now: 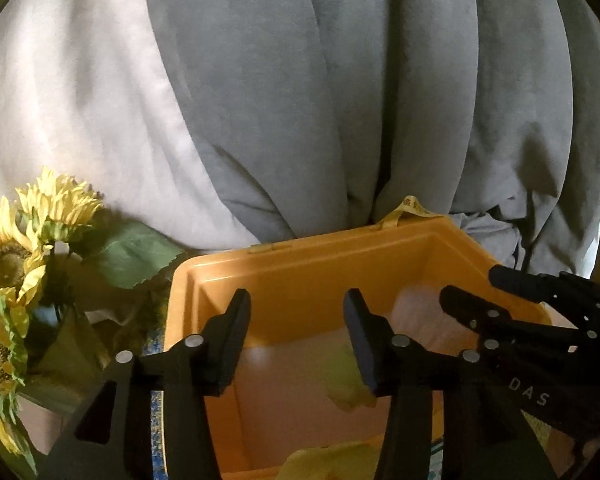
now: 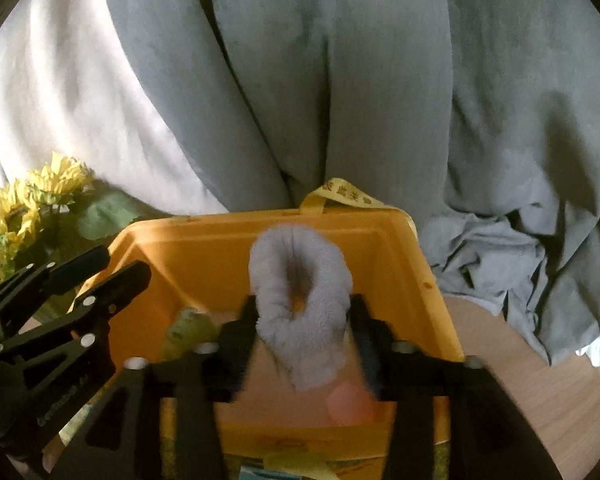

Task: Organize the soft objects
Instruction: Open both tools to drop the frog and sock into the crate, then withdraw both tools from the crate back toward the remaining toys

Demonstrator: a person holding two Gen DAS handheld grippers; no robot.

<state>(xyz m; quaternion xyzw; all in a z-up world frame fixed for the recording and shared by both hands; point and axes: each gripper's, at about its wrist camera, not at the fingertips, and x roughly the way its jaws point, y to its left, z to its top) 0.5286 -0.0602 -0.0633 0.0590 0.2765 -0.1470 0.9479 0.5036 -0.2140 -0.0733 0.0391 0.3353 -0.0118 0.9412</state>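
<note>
An orange plastic bin stands in front of me. My right gripper is shut on a fluffy grey ring-shaped soft object and holds it over the bin's opening. My left gripper is open and empty above the bin. The right gripper also shows at the right of the left wrist view, and the left gripper at the left of the right wrist view. Yellow-green soft pieces and a pink piece lie inside the bin.
Artificial sunflowers stand left of the bin. Grey and white curtain fabric hangs behind it, bunched at the right. A round wooden tabletop carries the bin.
</note>
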